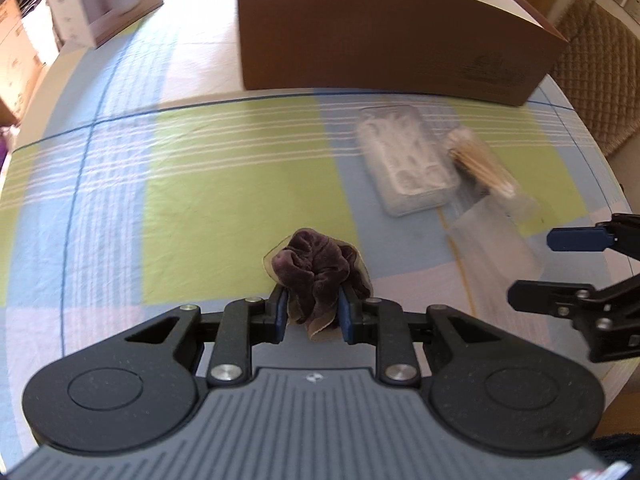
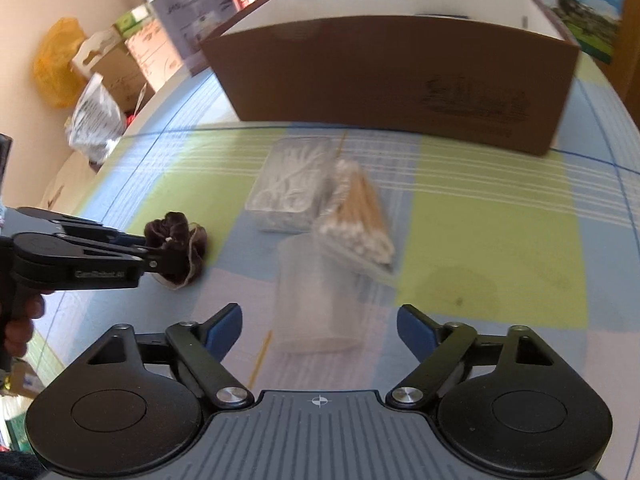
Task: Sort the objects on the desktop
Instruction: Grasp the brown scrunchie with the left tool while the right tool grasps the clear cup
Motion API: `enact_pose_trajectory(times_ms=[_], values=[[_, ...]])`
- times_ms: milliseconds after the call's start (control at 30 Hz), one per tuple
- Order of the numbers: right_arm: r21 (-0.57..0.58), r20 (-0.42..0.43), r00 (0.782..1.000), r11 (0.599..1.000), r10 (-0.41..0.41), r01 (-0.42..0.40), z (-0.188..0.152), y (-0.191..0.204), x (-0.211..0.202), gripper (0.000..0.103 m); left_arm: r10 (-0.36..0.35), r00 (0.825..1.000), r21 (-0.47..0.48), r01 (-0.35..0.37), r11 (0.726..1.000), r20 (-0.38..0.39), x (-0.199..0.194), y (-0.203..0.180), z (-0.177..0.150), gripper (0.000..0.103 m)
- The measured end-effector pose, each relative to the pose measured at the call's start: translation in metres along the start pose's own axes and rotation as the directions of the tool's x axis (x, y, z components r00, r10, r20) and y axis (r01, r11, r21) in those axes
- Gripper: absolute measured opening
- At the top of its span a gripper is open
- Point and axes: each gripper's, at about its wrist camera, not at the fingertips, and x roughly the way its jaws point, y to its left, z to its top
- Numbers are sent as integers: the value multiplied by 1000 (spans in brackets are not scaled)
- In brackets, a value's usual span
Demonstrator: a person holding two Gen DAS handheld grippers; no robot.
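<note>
Currently left gripper [image 1: 313, 312] clamped on dark velvet scrunchie [image 1: 320, 270], just above checked tablecloth [image 1: 200, 184]. Right gripper [image 2: 319, 330] jaws wide apart, near clear cup [image 2: 316, 300] lying beside cotton swab pack [image 2: 360, 220] w/ brown box [image 2: 400, 76] behind.

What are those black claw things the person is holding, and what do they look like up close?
They are two hand-held grippers. The left gripper and the right gripper each have black linkage arms with silver pivot bolts, two round black discs, a ribbed grey body with a small crosshair mark, and blue finger pads. White lettering runs along the left one's side.
</note>
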Motion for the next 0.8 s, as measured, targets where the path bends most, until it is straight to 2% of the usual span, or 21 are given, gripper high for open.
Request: enact_pose_trajectory(times_ms=[67, 200, 333, 567, 633, 800], values=[[-31, -7, 1000, 999, -13, 13, 2, 5, 7, 74, 6, 1000, -9, -6, 1000, -3, -2, 3, -1, 21], [-78, -21, 999, 997, -29, 27, 4, 13, 22, 68, 6, 1000, -22, -6, 1000, -4, -4, 6, -2, 22], [-129, -17, 999, 991, -36, 34, 0, 16, 28, 50, 6, 1000, -31, -6, 1000, -6, -4, 8, -5, 26], [-163, -47, 999, 987, -3, -5, -13, 8, 18, 50, 3, 1000, -19, -3, 1000, 0, -3, 6, -3, 31], [-151, -53, 999, 989, -5, -3, -19, 1, 11, 50, -12, 1000, -23, 12, 1000, 12, -4, 7, -2, 38], [-99, -52, 998, 995, -37, 31, -36, -22, -9, 50, -34, 999, -10, 34, 999, 27, -3, 4, 0, 48]])
